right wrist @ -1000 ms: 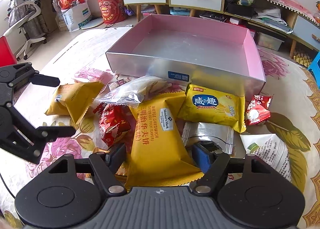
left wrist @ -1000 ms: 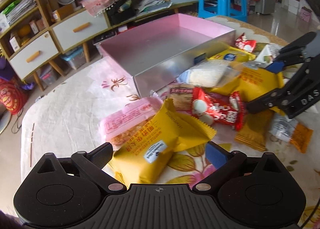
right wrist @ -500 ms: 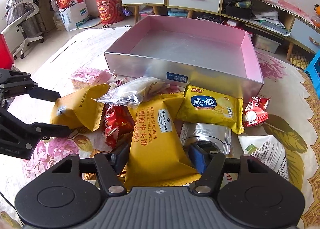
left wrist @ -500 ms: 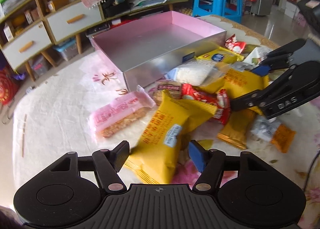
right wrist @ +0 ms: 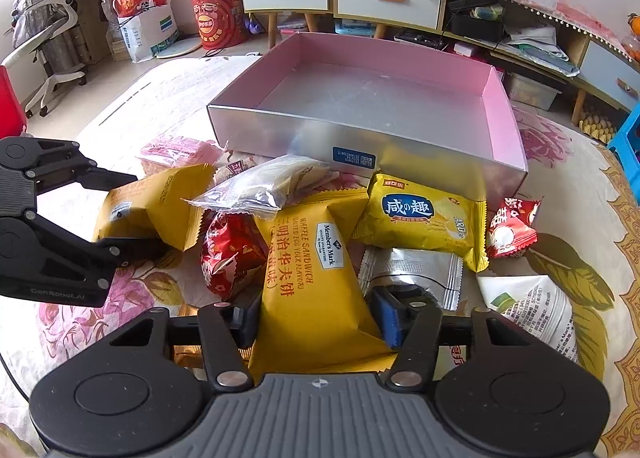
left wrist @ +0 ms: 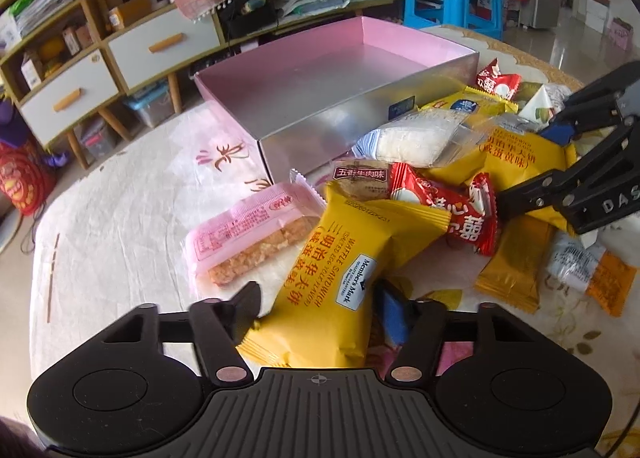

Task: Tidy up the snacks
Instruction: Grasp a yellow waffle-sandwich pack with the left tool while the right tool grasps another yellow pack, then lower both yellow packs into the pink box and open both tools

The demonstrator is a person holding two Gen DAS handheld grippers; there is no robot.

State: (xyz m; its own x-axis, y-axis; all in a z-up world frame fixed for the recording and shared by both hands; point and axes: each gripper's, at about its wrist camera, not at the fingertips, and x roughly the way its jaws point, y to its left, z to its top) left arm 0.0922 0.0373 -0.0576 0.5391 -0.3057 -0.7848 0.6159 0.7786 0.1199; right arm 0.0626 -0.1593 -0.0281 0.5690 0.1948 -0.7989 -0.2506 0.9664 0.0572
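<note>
Left hand-held gripper [left wrist: 316, 306] closing around yellow wafer pack [left wrist: 344, 270]; right hand-held gripper [right wrist: 316, 316] closing around another yellow pack [right wrist: 312, 282].

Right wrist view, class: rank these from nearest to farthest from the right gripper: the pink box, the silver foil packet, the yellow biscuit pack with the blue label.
1. Silver foil packet, just ahead of the right gripper, right side.
2. Yellow biscuit pack, farther back.
3. Pink box, farthest, behind the pile.

**Yellow, red and pink on a floral cloth**

The box [right wrist: 502, 113] is pink inside, silver outside. Waffle sandwich packs [right wrist: 316, 278] are yellow with orange lettering; a candy wrapper [left wrist: 460, 213] is red; the desk [left wrist: 120, 209] cloth is cream with pink flowers.
</note>
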